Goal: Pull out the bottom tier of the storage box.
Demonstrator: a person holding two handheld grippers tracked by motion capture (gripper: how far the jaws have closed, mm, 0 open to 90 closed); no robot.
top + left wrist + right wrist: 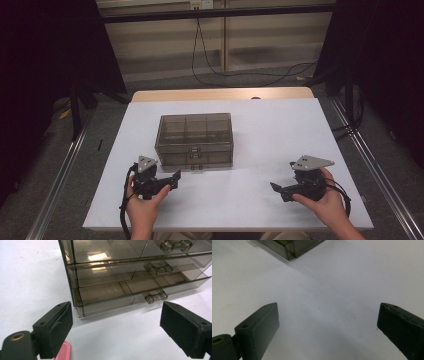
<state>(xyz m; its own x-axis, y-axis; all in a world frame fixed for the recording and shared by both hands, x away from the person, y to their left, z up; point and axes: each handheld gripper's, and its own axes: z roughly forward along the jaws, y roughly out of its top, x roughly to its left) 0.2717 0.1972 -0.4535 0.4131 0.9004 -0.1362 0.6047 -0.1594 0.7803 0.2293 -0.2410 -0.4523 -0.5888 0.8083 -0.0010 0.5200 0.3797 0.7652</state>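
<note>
a small drawer cabinet (195,140) of smoky, see-through plastic stands upright near the middle of the white table — three shallow drawers stacked one above the other, each with a clear handle at the middle of its front. inner dividers show through the walls and top. the bottom drawer (130,293) sits pulled out a little way from the frame — the two above it look pushed in.
</note>
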